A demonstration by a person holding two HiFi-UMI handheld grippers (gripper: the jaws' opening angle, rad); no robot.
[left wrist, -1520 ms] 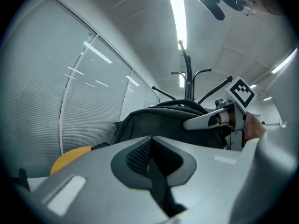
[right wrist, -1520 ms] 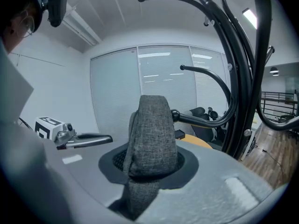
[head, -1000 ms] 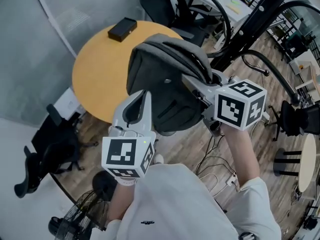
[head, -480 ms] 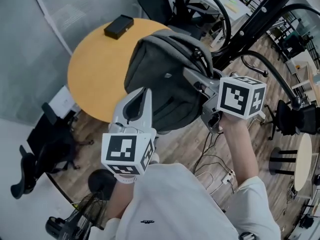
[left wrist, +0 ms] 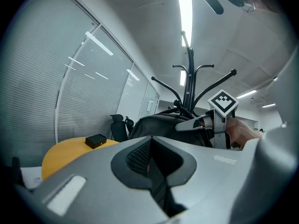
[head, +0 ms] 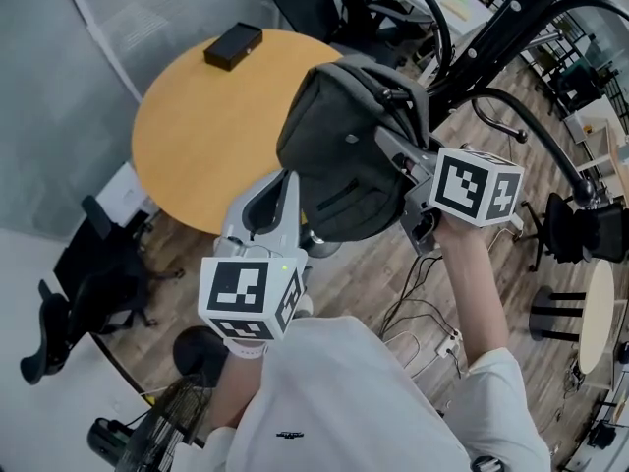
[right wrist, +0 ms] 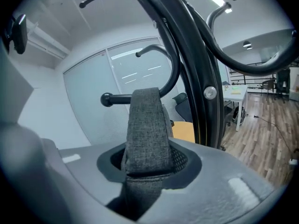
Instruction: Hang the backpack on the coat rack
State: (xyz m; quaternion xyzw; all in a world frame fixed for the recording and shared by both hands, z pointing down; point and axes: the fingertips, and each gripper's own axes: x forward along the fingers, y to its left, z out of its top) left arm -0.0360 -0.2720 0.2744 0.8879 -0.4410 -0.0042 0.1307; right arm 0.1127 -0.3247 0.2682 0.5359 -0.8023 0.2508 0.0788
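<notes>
The dark grey backpack (head: pixel 344 155) hangs in the air between the round table and the black coat rack (head: pixel 491 37). My right gripper (head: pixel 388 146) is shut on the backpack's grey strap (right wrist: pixel 147 125), which runs up out of its jaws close beside the rack's pole (right wrist: pixel 196 64) and in front of a knobbed hook (right wrist: pixel 106 99). Its jaws have just been opening a little, with the strap still between them. My left gripper (head: pixel 285 180) is shut and holds nothing, just below and left of the bag. From the left gripper view the backpack (left wrist: pixel 159 125) shows ahead, before the rack (left wrist: pixel 188 78).
A round yellow table (head: pixel 197 136) carries a small black box (head: pixel 233 45). Office chairs stand behind the table and at lower left. Cables lie on the wooden floor by the person's feet. A glass wall with blinds is to the left.
The backpack has swung right, off the table's edge and closer to the coat rack, carried by my right gripper. My left gripper has stayed in place.
</notes>
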